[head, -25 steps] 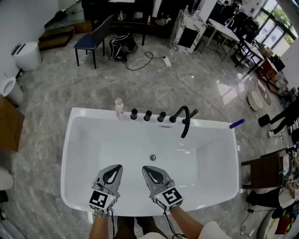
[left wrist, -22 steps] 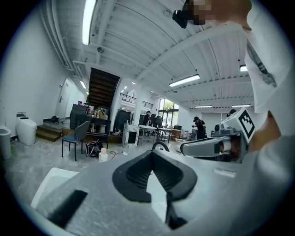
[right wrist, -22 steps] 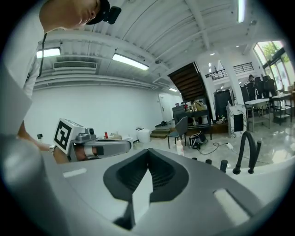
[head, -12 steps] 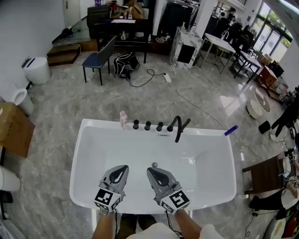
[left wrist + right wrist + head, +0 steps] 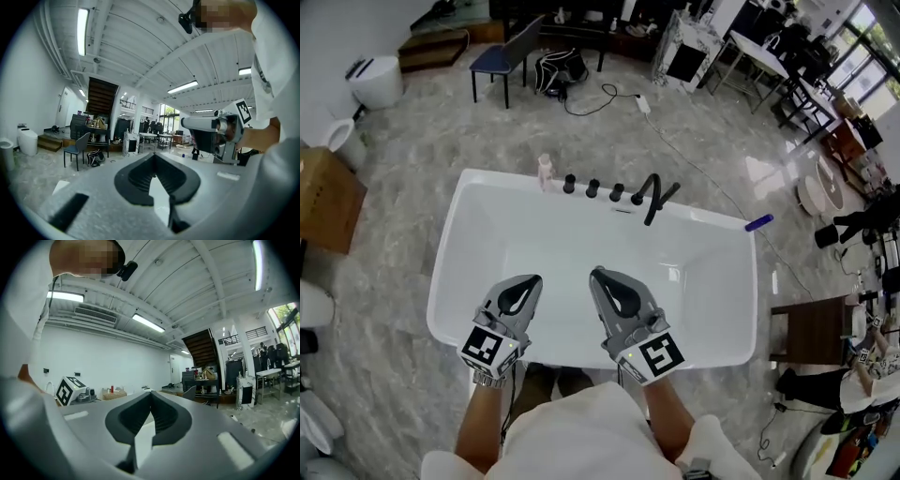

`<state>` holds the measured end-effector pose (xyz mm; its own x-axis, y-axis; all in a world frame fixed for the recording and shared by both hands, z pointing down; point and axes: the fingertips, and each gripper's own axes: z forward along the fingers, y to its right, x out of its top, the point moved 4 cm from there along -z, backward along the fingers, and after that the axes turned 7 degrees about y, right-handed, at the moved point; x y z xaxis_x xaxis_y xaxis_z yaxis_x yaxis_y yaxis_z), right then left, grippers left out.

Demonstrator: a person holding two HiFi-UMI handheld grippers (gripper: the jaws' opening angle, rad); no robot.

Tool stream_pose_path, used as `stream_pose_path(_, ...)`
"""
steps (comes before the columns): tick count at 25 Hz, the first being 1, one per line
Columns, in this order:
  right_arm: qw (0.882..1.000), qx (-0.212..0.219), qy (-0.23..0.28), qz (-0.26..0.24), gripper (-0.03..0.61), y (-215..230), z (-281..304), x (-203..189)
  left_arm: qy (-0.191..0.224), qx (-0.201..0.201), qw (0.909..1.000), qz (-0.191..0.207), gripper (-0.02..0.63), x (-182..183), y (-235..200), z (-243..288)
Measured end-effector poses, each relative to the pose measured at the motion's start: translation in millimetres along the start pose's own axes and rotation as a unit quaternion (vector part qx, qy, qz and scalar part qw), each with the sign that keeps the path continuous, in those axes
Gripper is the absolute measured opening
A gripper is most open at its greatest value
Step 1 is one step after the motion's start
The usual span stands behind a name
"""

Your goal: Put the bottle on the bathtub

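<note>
The bottle (image 5: 545, 172), small and pale pink, stands upright on the far rim of the white bathtub (image 5: 450, 281), toward its left end. It is just left of a row of three black knobs (image 5: 592, 188), and a black faucet (image 5: 649, 198) curves over the basin to their right. Both grippers hover above the near part of the tub, well apart from the bottle. The left gripper (image 5: 528, 280) has its jaws brought together at the tips with nothing between them (its own view shows only the room beyond). The right gripper (image 5: 600, 276) is likewise closed and empty. A blue object (image 5: 758, 223), possibly a tube, lies on the far right corner of the rim.
</note>
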<state>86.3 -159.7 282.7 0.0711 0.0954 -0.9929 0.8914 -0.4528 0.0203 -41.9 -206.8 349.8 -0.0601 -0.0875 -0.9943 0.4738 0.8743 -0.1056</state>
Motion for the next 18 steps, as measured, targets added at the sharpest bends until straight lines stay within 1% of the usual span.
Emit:
stream_pose_path(1, 1.000, -0.001, -0.002, 0.009, -0.009, 0, -1, -5, -0.002, 0.005, 1.0000, -0.007, 0.002, -5, 1, -3)
stream_pose_path(3, 0.999, -0.006, 0.002, 0.043, -0.009, -2, -8, -12, -0.012, 0.006, 0.9997, -0.019, 0.002, -14, 7, -10)
stream_pose_path(5, 0.997, -0.007, 0.016, 0.076, -0.009, -5, -14, -11, -0.017, 0.002, 0.9996, -0.021, 0.002, -13, 13, -16)
stream_pose_path(6, 0.997, -0.006, 0.022, 0.080, -0.009, -7, -14, -7, -0.017, 0.002, 0.9997, -0.019, 0.002, -9, 13, -18)
stream_pose_path(9, 0.997, 0.007, 0.020, 0.069, -0.011, -12, -12, -2, -0.016, 0.006, 0.9998, -0.006, 0.002, 2, 13, -22)
stream_pose_path(15, 0.999, 0.036, -0.003, 0.037, -0.005, -23, -16, 0, -0.021, 0.002, 0.9998, -0.002, 0.002, 3, 15, -23)
stream_pose_path(18, 0.999, 0.041, -0.006, 0.034, -0.003, -23, -19, 0, -0.021, 0.000, 0.9998, 0.003, 0.002, 4, 17, -22)
